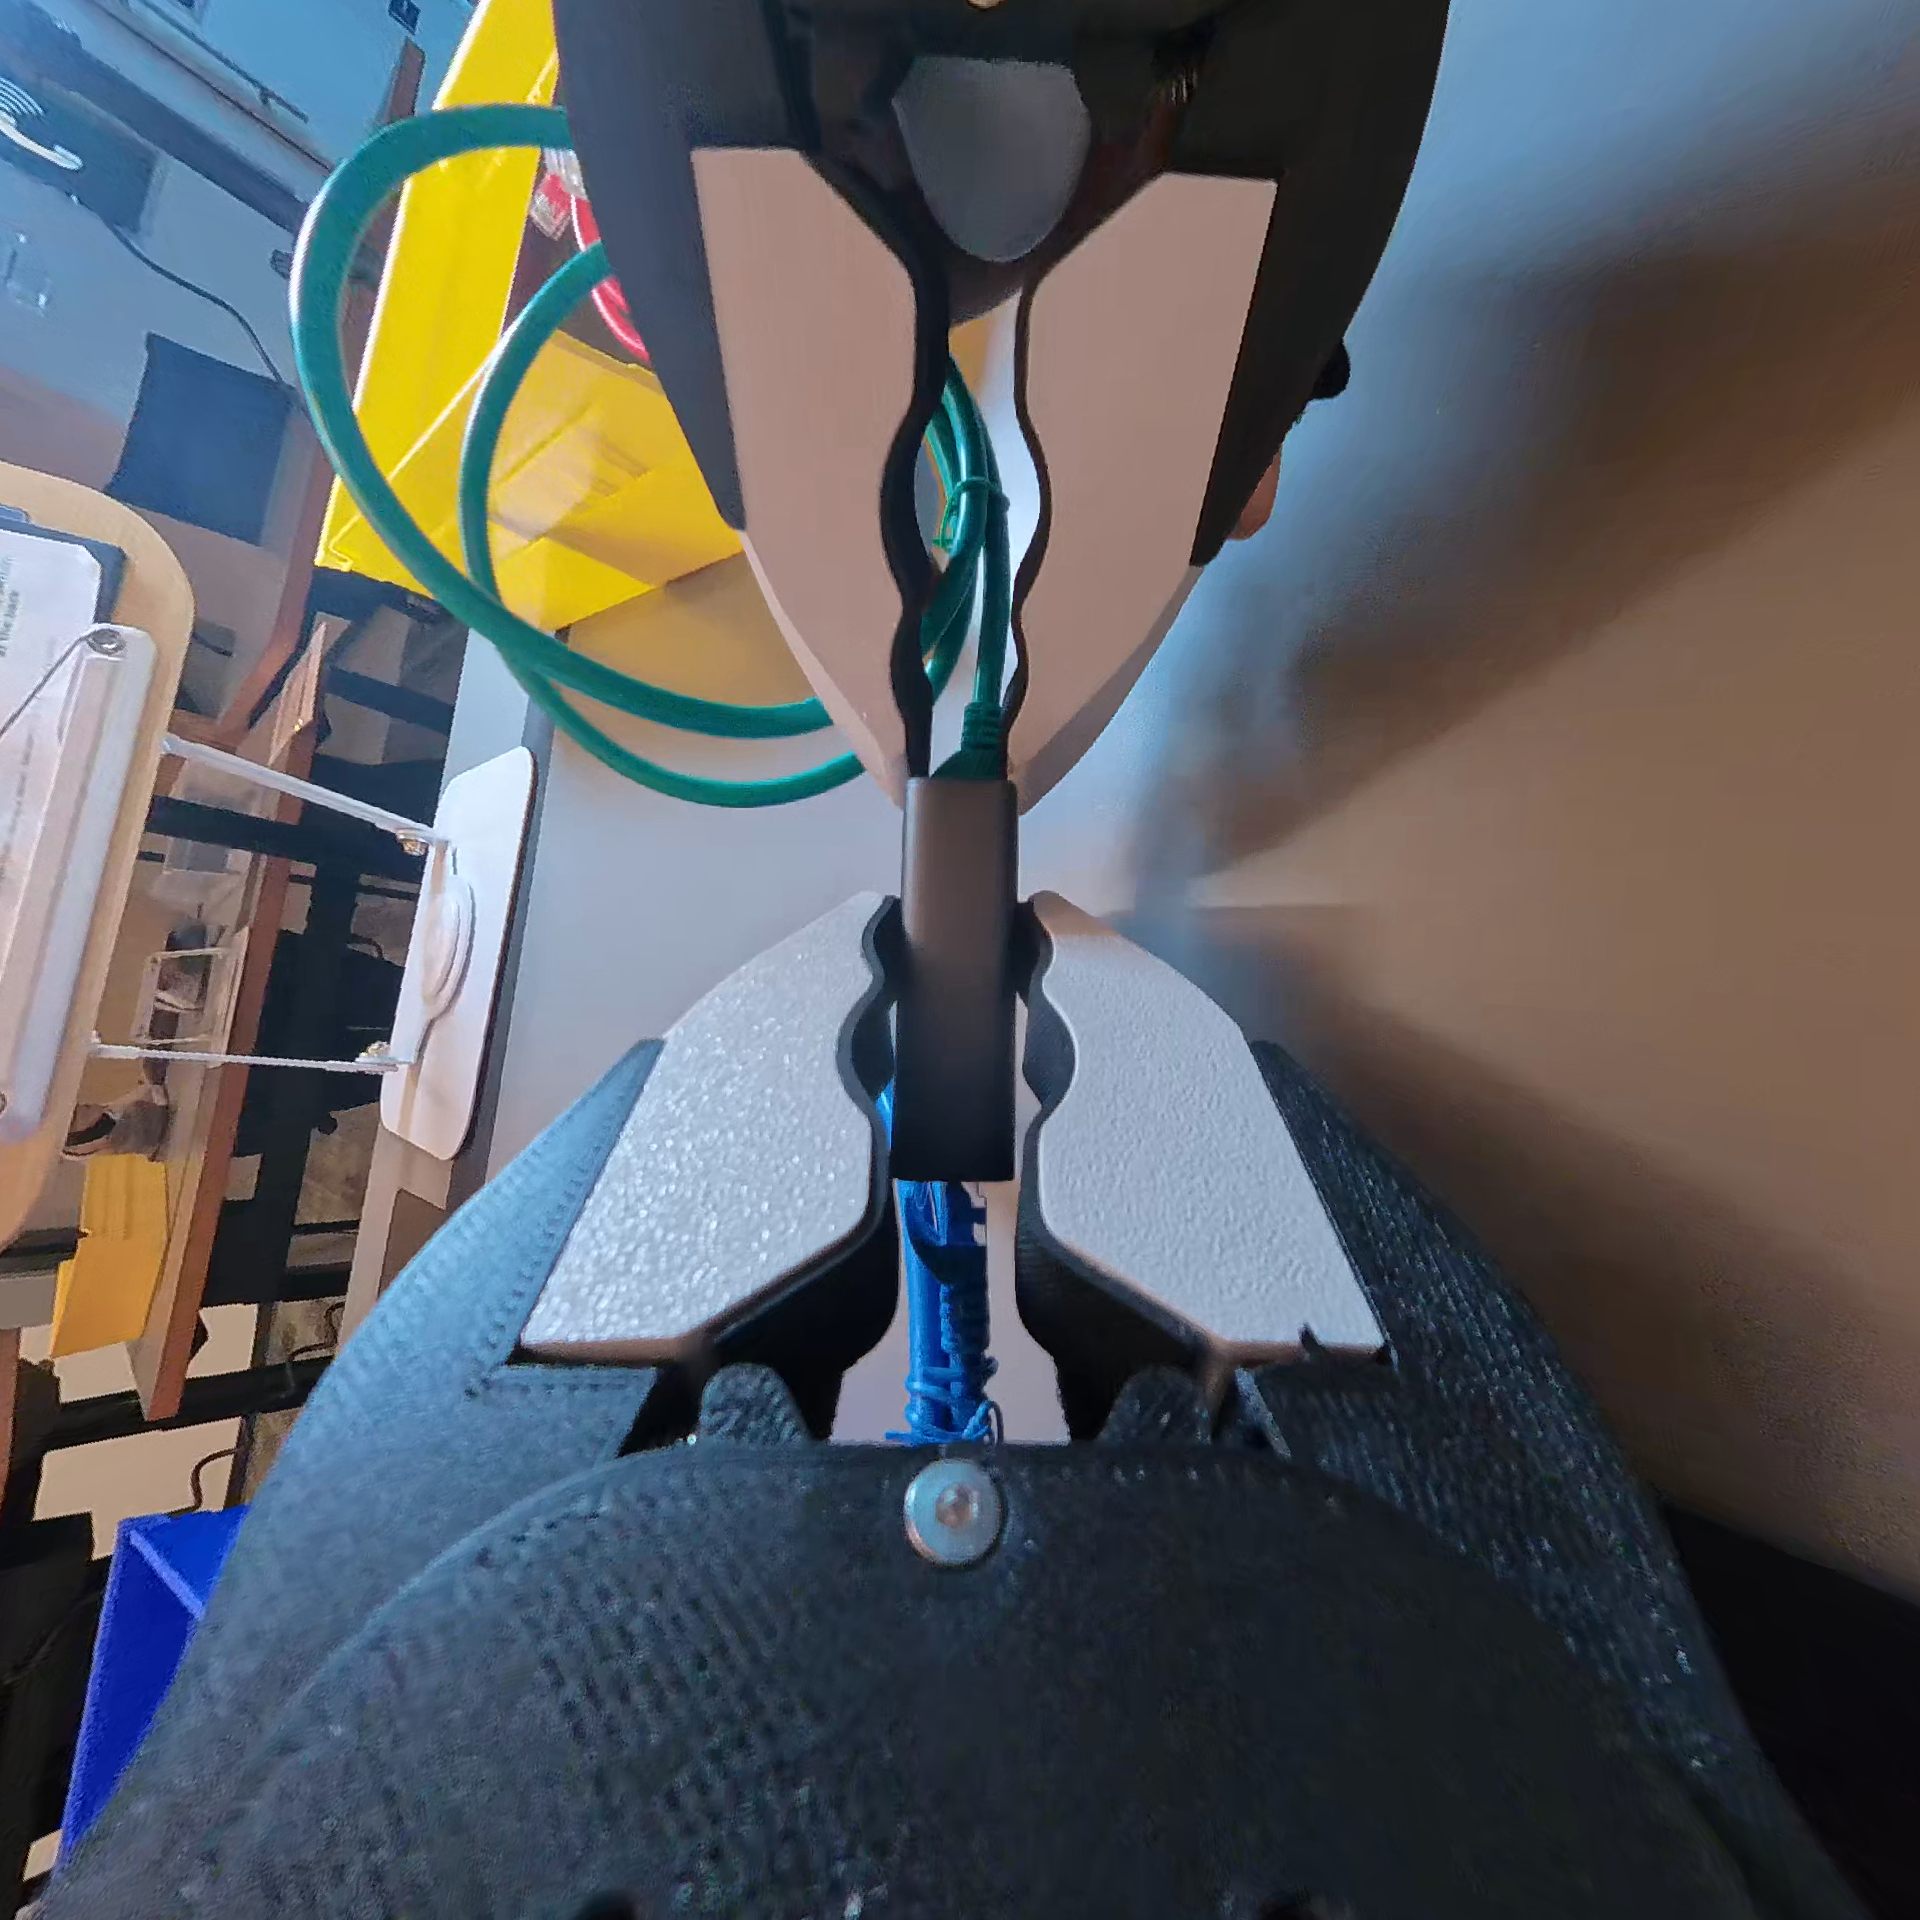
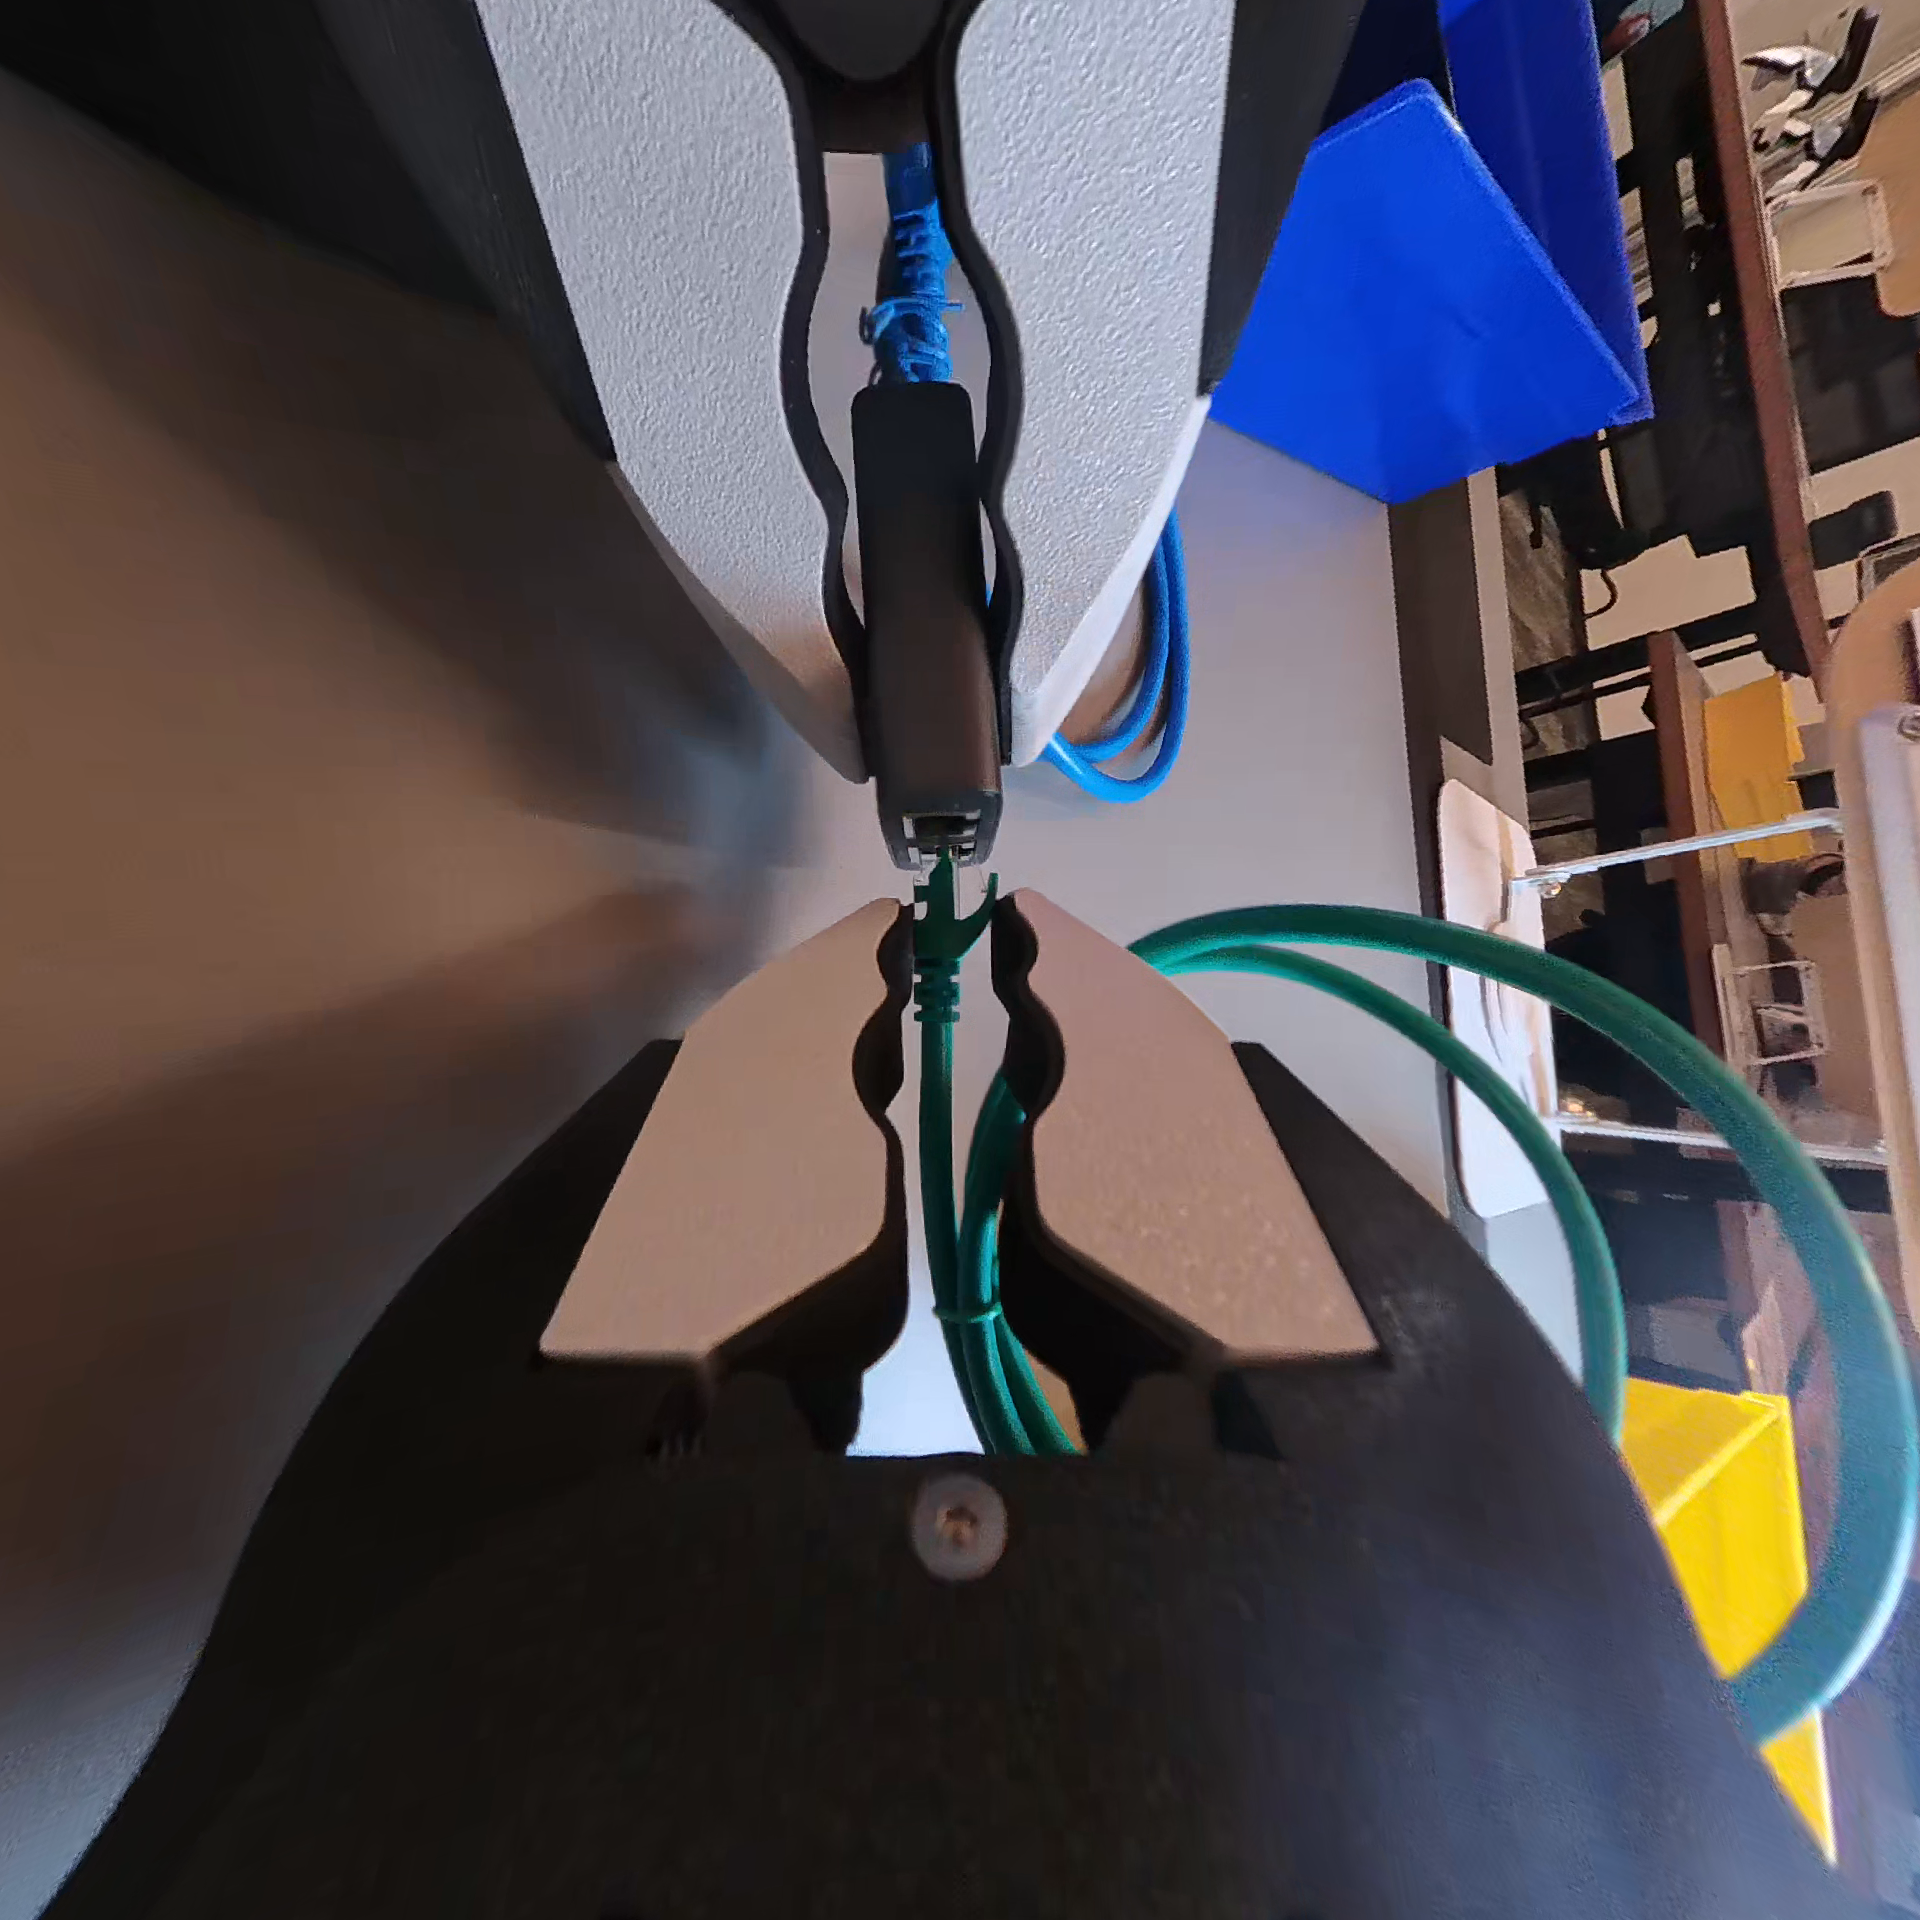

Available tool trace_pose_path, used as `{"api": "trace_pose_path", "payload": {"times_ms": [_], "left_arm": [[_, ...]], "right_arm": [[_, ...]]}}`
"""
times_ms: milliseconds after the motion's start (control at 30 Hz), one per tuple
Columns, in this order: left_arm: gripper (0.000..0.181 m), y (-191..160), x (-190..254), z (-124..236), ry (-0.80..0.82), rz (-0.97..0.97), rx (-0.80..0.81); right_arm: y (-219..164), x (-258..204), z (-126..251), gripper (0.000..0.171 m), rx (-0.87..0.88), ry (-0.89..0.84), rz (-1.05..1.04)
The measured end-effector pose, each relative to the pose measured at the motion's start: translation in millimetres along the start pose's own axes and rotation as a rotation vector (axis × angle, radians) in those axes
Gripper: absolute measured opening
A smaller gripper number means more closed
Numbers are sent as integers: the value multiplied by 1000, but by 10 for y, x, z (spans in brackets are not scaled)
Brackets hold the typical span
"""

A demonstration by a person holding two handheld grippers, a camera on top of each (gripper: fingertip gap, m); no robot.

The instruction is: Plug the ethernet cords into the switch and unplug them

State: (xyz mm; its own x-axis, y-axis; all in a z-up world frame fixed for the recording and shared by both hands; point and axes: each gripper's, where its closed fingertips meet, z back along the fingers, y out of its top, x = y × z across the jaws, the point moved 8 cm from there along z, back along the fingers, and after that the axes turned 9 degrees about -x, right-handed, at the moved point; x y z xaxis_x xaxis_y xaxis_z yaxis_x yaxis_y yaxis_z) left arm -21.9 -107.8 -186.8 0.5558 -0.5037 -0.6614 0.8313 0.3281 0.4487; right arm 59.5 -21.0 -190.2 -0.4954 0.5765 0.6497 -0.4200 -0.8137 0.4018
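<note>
A small black switch block [image 1: 956, 1018] is clamped between the fingers of my left gripper [image 1: 958, 925]. A blue ethernet cord [image 1: 940, 1299] is plugged into its near end. My right gripper [image 1: 961, 769] faces it from the top and is shut on the green ethernet cord [image 1: 416, 540]. In the right wrist view, my right gripper [image 2: 951, 909] grips the green cord's boot [image 2: 940, 956]. The plug tip sits at the mouth of the block's open port [image 2: 940, 831]; I cannot tell how deep. The left gripper [image 2: 935, 764] holds the block [image 2: 925, 623], with the blue cord [image 2: 914, 270] behind.
Both grippers are above a white table [image 1: 665, 883]. A yellow bin [image 1: 540, 468] and a blue bin [image 2: 1403, 312] stand on it. The green cord loops wide [image 2: 1558, 1039] towards the yellow bin [image 2: 1714, 1507]. A white plate on a clear stand [image 1: 457, 935] sits at the table's edge. The tips of both grippers are at nearly the same place.
</note>
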Motion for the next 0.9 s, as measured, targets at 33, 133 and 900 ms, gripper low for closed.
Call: {"api": "trace_pose_path", "payload": {"times_ms": [33,133,900], "left_arm": [[21,1,1,3,2,-5,4],[21,1,10,15,3,-25,24],[21,-52,20,34,17,-119,-38]], "right_arm": [[1,0,3,14,0,-3,5],[1,-11,21,14,13,-7,21],[67,-65,58,14,20,-81,47]]}}
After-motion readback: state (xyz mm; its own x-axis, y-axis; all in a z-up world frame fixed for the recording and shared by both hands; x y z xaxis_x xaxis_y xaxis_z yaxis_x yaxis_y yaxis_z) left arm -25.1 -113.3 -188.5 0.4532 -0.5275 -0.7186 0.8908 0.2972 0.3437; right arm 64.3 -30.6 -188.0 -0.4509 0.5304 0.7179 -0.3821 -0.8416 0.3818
